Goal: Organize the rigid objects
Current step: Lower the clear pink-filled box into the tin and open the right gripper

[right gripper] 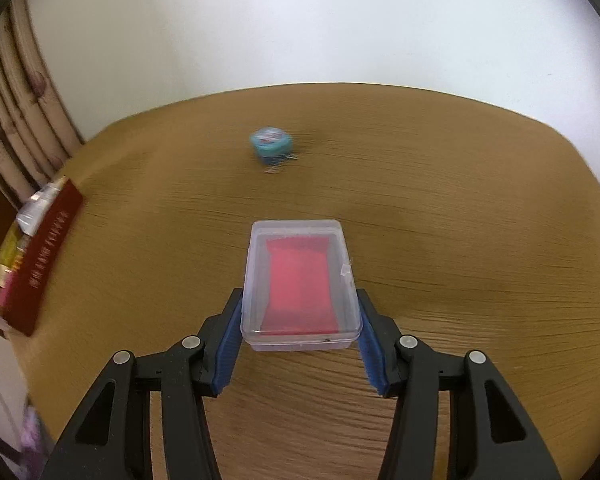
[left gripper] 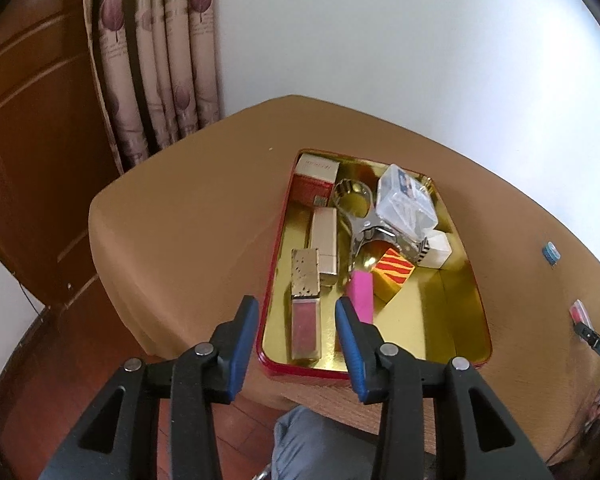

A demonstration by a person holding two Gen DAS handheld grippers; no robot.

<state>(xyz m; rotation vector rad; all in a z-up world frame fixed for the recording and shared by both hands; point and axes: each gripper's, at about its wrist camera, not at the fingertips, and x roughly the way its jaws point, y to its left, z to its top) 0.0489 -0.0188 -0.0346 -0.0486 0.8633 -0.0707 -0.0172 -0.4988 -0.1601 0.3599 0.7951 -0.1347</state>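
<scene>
In the left wrist view my left gripper [left gripper: 297, 312] is open and empty, just above the near end of a red tin with a gold inside [left gripper: 452, 332]. The tin holds a lip gloss tube [left gripper: 306, 308], a gold lipstick case [left gripper: 324, 242], a pink block [left gripper: 361, 296], a striped cube [left gripper: 392, 270], a metal tool [left gripper: 364, 224], a clear plastic case [left gripper: 406, 200] and a red box [left gripper: 314, 178]. In the right wrist view my right gripper [right gripper: 300, 302] is shut on a clear plastic box with a red insert [right gripper: 300, 280], low over the table.
A small teal round container [right gripper: 270, 144] sits further back on the wooden table [right gripper: 440, 200]; it also shows in the left wrist view [left gripper: 551, 254]. The tin's red side [right gripper: 46, 256] is at the left of the right wrist view. Curtains [left gripper: 152, 80] and a white wall stand behind.
</scene>
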